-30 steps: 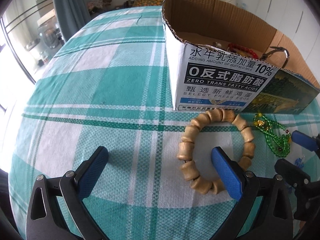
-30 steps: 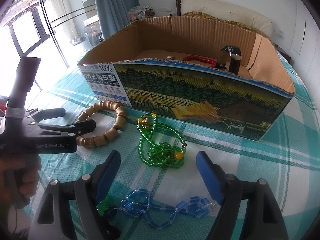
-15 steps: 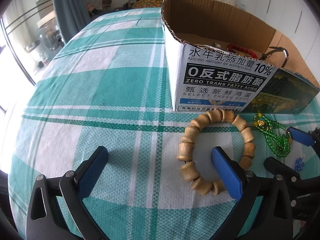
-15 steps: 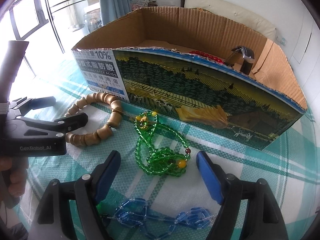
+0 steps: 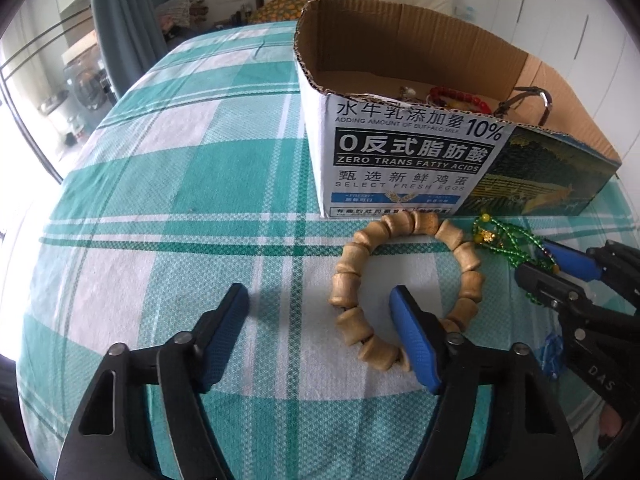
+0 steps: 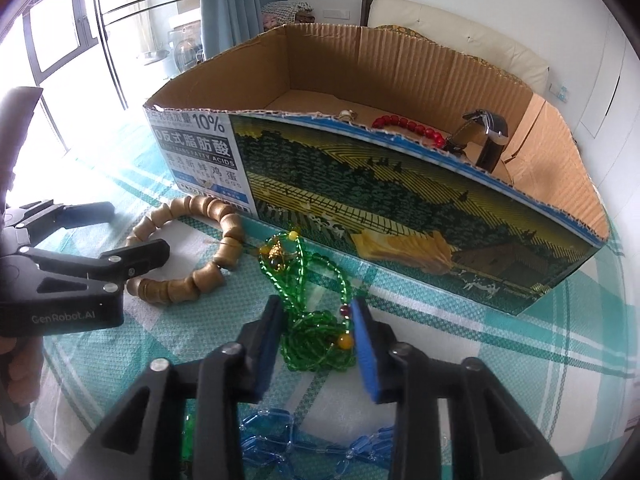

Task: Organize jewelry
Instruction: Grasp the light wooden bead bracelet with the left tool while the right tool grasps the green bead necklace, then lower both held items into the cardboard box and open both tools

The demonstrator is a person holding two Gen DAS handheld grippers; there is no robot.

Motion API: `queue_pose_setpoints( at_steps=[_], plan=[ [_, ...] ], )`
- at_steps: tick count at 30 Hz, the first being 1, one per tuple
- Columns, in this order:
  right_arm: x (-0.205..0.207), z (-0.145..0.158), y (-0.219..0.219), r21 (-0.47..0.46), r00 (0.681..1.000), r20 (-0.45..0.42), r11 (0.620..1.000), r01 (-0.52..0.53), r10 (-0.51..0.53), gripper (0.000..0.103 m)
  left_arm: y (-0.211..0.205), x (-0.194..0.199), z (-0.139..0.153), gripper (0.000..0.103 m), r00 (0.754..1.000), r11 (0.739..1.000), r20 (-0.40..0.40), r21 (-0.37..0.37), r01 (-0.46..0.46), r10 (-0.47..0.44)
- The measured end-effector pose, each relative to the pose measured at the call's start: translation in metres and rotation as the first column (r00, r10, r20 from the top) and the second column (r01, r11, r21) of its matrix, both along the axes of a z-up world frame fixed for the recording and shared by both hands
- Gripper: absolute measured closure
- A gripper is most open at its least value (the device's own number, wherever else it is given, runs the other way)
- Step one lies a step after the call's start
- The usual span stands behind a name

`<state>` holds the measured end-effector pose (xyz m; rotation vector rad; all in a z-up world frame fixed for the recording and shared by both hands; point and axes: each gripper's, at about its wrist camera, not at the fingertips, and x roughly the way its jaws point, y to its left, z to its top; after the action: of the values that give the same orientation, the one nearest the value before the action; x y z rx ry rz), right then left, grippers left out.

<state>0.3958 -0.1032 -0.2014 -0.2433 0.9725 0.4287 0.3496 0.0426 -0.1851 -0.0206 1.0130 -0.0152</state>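
A wooden bead bracelet (image 5: 404, 280) lies on the checked cloth in front of the cardboard box (image 5: 412, 160). My left gripper (image 5: 320, 312) is open, its right finger inside the bracelet ring and its left finger outside on bare cloth. A green bead necklace (image 6: 316, 320) lies heaped in front of the box (image 6: 360, 184). My right gripper (image 6: 316, 320) has its jaws narrowed around the green heap, the pads close on both sides of it. The bracelet also shows in the right wrist view (image 6: 192, 248). The right gripper also shows in the left wrist view (image 5: 548, 268).
A blue clear-link chain (image 6: 304, 440) lies on the cloth under my right gripper. Inside the box are a red bead bracelet (image 6: 408, 128), a dark watch (image 6: 484, 140) and a small pale piece (image 6: 347, 114). The teal checked cloth (image 5: 180, 160) stretches left of the box.
My right gripper has moved forward over the green necklace and its jaws have narrowed around it. My left gripper has closed a little, staying at the wooden bracelet.
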Motion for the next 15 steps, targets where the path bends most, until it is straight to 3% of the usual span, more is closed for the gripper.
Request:
queue_pose_setpoints(
  at_steps=[1, 3, 11, 15],
  plan=[
    [-0.001, 0.002, 0.0, 0.006, 1.0, 0.007, 1.0, 0.002, -0.002, 0.079, -0.002, -0.002, 0.002, 0.066, 1.0, 1.0, 0.007, -0.011, 0.015, -0.015],
    [-0.005, 0.01, -0.003, 0.025, 1.0, 0.028, 1.0, 0.001, -0.002, 0.08, -0.002, -0.005, 0.004, 0.088, 0.999, 0.997, 0.009, -0.063, 0.042, -0.042],
    [-0.021, 0.055, -0.023, 0.128, 0.998, 0.058, 0.992, 0.006, -0.013, 0.087, 0.006, -0.031, 0.042, 0.09, 0.993, 0.966, 0.104, -0.245, 0.085, -0.061],
    [-0.027, 0.078, -0.036, 0.165, 0.997, 0.078, 0.986, 0.009, -0.022, 0.088, 0.011, -0.045, 0.073, 0.09, 0.984, 0.951, 0.167, -0.29, 0.105, -0.058]
  ],
)
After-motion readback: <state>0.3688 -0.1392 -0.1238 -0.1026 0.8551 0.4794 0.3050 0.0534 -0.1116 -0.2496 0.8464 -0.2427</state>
